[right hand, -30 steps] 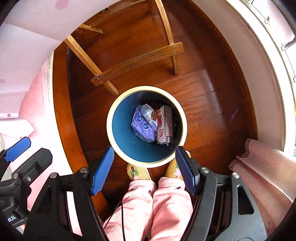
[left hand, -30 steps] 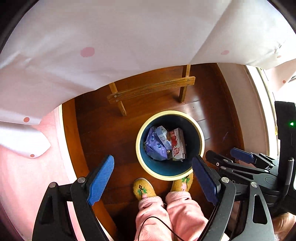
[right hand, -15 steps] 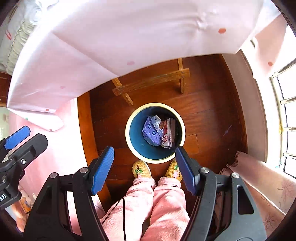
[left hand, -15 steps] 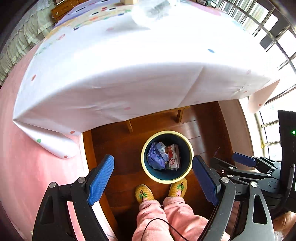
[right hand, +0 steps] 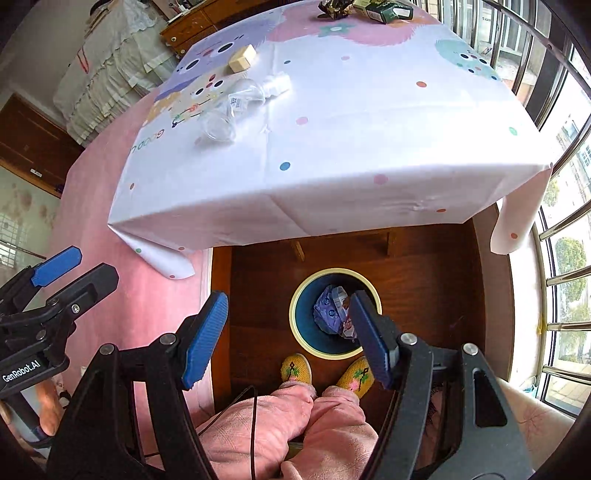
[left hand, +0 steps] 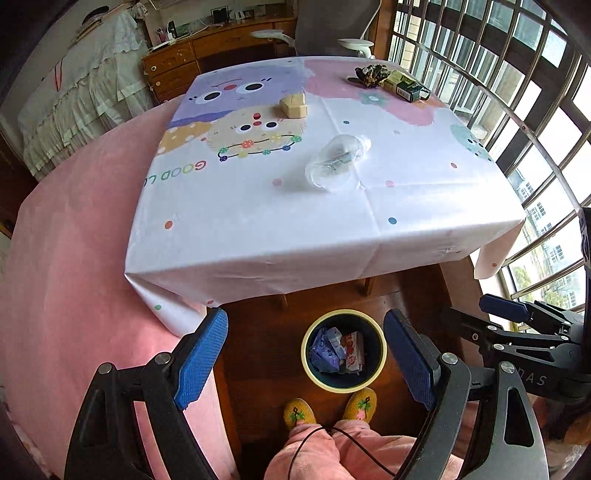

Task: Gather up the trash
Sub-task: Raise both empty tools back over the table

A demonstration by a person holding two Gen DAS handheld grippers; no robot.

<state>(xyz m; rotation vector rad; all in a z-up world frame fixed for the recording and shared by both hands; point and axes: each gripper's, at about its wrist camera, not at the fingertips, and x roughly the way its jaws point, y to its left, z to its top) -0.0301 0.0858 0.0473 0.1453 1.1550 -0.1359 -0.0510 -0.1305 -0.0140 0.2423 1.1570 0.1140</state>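
Observation:
A round bin (left hand: 344, 384) (right hand: 300, 325) with a cream rim stands on the wood floor by the table's near edge; a purple wrapper (left hand: 322, 352) (right hand: 327, 310) and a red carton (left hand: 355, 352) lie inside. A clear crushed plastic bottle (left hand: 334, 162) (right hand: 240, 103) lies on the tablecloth. Farther back sit a tan block (left hand: 293, 106) (right hand: 242, 58), a crumpled dark wrapper (left hand: 371, 75) (right hand: 334, 7) and a green box (left hand: 406, 85) (right hand: 384, 13). My left gripper (left hand: 304, 362) is open and empty, high above the floor. My right gripper (right hand: 286, 339) is open and empty above the bin.
The table (left hand: 258, 229) wears a white cartoon-print cloth that hangs over its edges. A person's yellow slippers (left hand: 332, 408) and pink trouser legs (right hand: 280, 424) stand next to the bin. Barred windows (left hand: 535, 110) run along the right; a pink rug (left hand: 74, 258) lies left.
Both grippers have risen from low over the bin to above table height, bringing the tabletop and its items into view. Both stayed open.

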